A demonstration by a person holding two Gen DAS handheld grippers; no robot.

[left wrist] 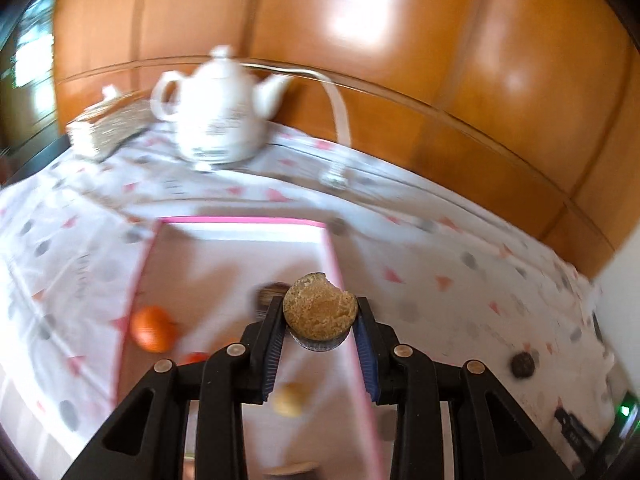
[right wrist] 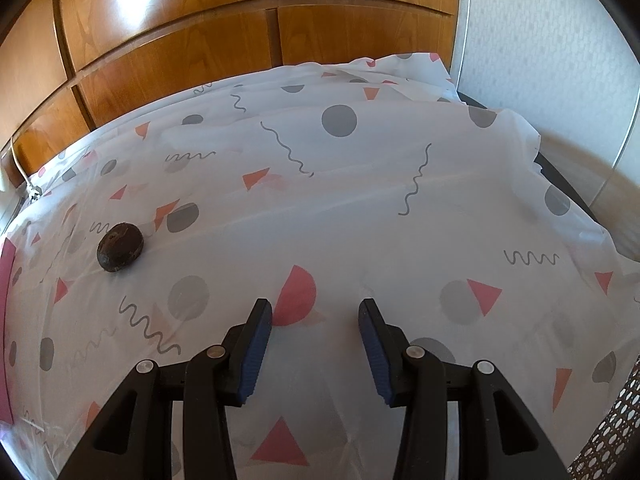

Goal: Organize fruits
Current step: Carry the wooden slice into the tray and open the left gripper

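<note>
Fruit first: our left claw (left wrist: 320,322) is clenched on a half fruit (left wrist: 320,312), its pale grainy cut face turned up toward the camera and its dark rind pointing down, so its short axis runs roughly along our line of sight and its round face spans the gap from pad to pad. Below and beyond the claw lies a pink tray (left wrist: 248,221), blurred. In it, left of the claw, sits an orange (left wrist: 154,328); a small red fruit (left wrist: 195,357) shows beside the left finger, and a yellow fruit (left wrist: 289,399) lies under the jaws. Far ahead stands a white teapot (left wrist: 220,108). Off to the right, on the cloth (left wrist: 460,264), rests a dark round fruit (left wrist: 523,365). Our right claw (right wrist: 316,314) hangs released, nothing between its pads, over the cloth; that dark fruit lies ahead and well left of it, its stem end facing up-left.
</note>
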